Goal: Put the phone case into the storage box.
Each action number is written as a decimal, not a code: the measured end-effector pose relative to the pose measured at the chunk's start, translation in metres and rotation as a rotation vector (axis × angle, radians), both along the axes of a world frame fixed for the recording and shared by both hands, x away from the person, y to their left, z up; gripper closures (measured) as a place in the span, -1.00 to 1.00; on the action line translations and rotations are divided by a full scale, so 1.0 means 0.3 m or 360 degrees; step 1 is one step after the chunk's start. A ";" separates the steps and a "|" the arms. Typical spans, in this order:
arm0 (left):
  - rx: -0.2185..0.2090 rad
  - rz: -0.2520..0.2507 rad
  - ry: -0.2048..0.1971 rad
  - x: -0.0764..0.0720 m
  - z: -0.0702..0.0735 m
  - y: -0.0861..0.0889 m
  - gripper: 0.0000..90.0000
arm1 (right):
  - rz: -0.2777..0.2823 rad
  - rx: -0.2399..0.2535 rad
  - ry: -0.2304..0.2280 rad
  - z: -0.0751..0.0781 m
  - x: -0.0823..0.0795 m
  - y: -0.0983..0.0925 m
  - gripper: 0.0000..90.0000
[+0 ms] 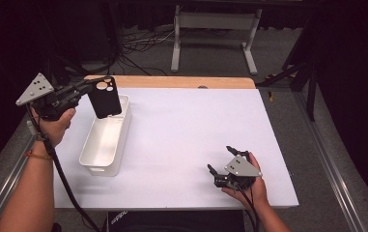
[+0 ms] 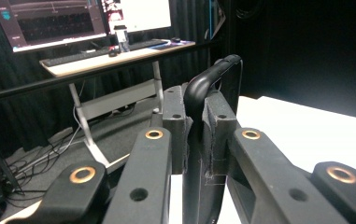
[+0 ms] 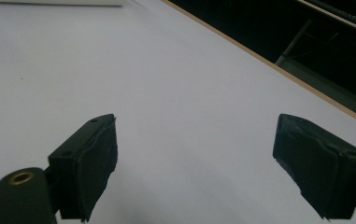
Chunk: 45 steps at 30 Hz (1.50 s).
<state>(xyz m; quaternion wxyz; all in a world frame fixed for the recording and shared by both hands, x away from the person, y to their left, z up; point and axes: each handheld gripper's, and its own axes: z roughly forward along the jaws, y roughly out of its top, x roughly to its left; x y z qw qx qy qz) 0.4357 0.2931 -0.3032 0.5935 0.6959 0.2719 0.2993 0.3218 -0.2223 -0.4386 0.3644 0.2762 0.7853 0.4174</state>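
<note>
Above the far end of the white bin (image 1: 105, 140), at the table's left side, a black phone case (image 1: 105, 98) is held in the air by the left gripper (image 1: 86, 88), its camera cut-out uppermost. In the left gripper view the jaws are seen clamped tight on the case's edge (image 2: 199, 93). Near the front right of the white table (image 1: 186, 130), the right gripper (image 1: 221, 159) is rested low, its jaws spread wide with nothing between them.

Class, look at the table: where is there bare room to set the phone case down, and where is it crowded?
Bare: the white table between the bin and the right gripper, plus the far right corner. Crowded: the left edge, where the left gripper holds the phone case above the bin.
</note>
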 end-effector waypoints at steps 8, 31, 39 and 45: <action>0.0067 0.0065 0.0054 0.063 -0.045 -0.011 0.82 | -0.0011 -0.0012 0.0004 -0.003 0.002 -0.004 -0.67; 0.0163 0.0039 0.0158 0.215 -0.180 -0.050 0.82 | -0.0020 -0.0026 0.0036 -0.014 0.012 -0.012 -0.67; 0.0172 0.0001 0.0157 0.262 -0.219 -0.061 0.82 | -0.0050 -0.0004 0.0057 -0.018 0.025 -0.015 -0.66; 0.0126 -0.0011 0.0164 0.286 -0.243 -0.052 0.82 | -0.0057 -0.0012 0.0053 -0.017 0.018 -0.010 -0.65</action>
